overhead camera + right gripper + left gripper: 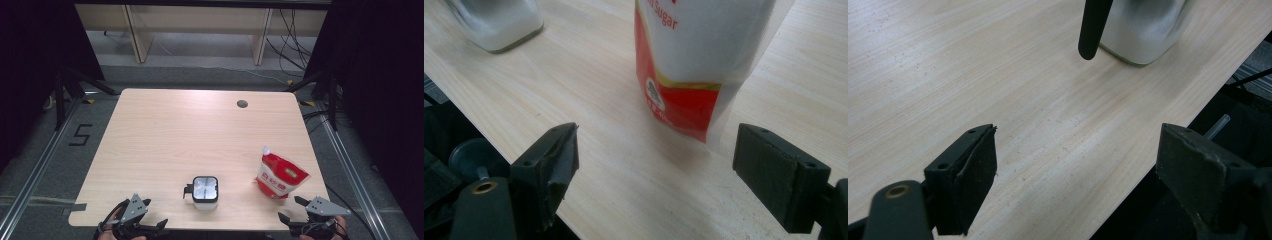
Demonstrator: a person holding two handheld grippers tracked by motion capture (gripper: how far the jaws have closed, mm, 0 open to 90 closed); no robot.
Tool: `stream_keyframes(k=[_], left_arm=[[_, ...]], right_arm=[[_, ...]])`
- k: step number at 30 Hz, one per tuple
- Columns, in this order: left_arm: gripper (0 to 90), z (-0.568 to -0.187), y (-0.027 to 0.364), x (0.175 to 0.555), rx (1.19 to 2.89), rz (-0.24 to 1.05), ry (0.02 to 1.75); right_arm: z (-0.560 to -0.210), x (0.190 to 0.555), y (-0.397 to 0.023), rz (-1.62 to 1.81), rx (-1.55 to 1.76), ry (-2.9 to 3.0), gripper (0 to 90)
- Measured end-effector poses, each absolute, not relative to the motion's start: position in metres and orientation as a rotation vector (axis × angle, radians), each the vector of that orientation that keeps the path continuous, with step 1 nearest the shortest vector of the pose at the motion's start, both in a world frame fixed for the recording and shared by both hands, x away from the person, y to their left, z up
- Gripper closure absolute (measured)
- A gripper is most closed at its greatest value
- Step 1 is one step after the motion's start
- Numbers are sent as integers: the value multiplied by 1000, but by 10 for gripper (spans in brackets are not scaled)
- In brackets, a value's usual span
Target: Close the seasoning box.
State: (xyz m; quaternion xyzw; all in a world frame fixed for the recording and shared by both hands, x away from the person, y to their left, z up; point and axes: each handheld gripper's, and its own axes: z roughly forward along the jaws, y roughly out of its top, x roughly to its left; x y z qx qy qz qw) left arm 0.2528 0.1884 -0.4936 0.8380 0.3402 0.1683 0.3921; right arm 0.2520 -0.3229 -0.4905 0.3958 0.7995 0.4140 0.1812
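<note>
Right gripper view — sugar pouch (684, 65) beyond jaws

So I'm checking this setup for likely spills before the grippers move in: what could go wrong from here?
1. The sugar pouch stands upright but leaning, close to the table front edge; a nudge from the open right gripper might tip it or push it off.
2. The container is open on top and holds something white; if the left gripper bumps its black handle, contents could spill.
</note>
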Motion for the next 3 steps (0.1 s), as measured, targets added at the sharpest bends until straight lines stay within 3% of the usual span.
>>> stream_keyframes(k=[3], left_arm=[[162,-493,189,254,2135,428,850]], right_arm=[[-491,253,-323,1175,1116,2277,193]])
